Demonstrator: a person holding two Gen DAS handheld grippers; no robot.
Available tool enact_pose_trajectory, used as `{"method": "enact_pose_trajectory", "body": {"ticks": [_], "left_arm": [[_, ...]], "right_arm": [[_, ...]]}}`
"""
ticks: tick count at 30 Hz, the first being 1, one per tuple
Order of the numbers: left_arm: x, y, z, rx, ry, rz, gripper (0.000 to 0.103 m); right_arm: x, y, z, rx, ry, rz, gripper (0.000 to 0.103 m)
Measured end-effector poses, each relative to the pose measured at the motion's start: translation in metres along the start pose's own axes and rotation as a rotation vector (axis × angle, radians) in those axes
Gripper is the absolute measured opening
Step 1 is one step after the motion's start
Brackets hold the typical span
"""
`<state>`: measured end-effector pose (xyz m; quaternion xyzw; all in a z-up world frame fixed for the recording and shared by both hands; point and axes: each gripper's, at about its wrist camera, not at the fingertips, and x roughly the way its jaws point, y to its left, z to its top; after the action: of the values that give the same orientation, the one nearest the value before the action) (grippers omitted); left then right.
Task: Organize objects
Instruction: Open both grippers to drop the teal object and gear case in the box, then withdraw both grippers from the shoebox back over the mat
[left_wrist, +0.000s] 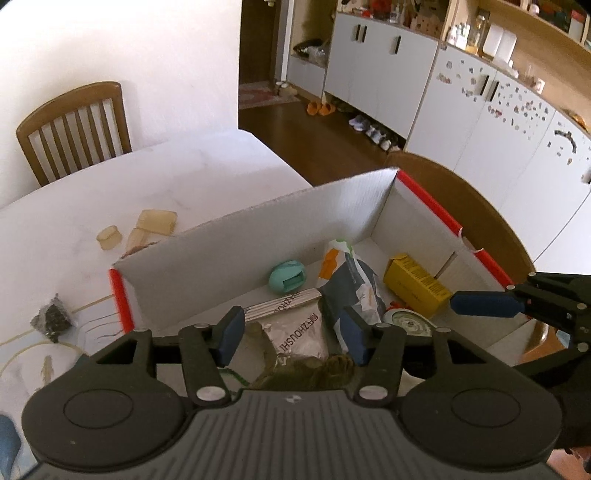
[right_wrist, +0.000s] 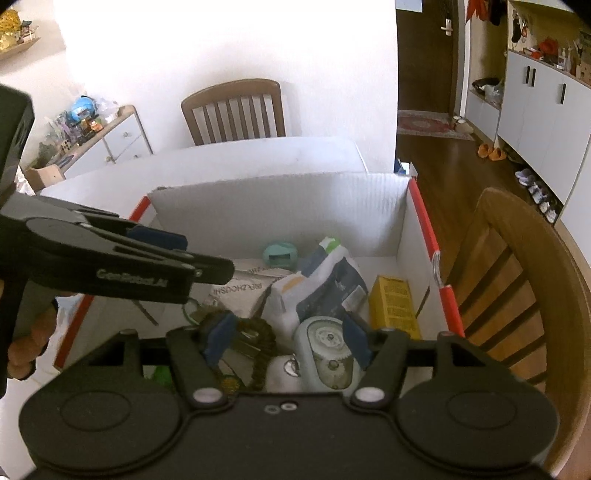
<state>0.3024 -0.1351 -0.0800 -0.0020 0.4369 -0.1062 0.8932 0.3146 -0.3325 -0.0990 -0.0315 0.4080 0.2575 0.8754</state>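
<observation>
A white cardboard box (left_wrist: 280, 221) with red edges sits on the table and holds a yellow carton (left_wrist: 415, 286), a teal egg-shaped case (left_wrist: 288, 277), a blue-white pouch (left_wrist: 354, 284), a silver packet (left_wrist: 295, 330) and a round pale dial gadget (left_wrist: 406, 321). My left gripper (left_wrist: 291, 334) is open and empty above the box's near end. My right gripper (right_wrist: 286, 339) is open and empty over the box (right_wrist: 280, 210), above the dial gadget (right_wrist: 328, 350) and a dark coiled thing (right_wrist: 258, 343). The right gripper's fingers (left_wrist: 484, 302) enter the left wrist view from the right.
On the table (left_wrist: 184, 177) left of the box lie translucent amber pieces (left_wrist: 155, 223) and a small dark bundle (left_wrist: 53, 319). A wooden chair (right_wrist: 517, 295) stands right of the box, another chair (right_wrist: 234, 110) at the table's far side. Cabinets (left_wrist: 461, 96) line the far wall.
</observation>
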Motion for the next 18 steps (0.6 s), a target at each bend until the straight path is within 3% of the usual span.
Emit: {"method": "enact_pose_trajectory", "body": {"ticks": [8, 10, 18], "left_arm": [[-0.043, 0.016, -0.008, -0.024, -0.051, -0.012, 0.063], [-0.054, 0.021, -0.011, -0.021, -0.074, 0.0, 0.07], [-0.093, 0.05, -0.025, -0.028, -0.13, 0.024, 0.074]], "right_arm": [[-0.021, 0.017, 0.005, -0.004, -0.03, 0.032, 0.075], [-0.025, 0.024, 0.006, -0.008, -0.038, 0.036, 0.077], [-0.041, 0.052, 0.015, -0.006, -0.074, 0.045, 0.085]]}}
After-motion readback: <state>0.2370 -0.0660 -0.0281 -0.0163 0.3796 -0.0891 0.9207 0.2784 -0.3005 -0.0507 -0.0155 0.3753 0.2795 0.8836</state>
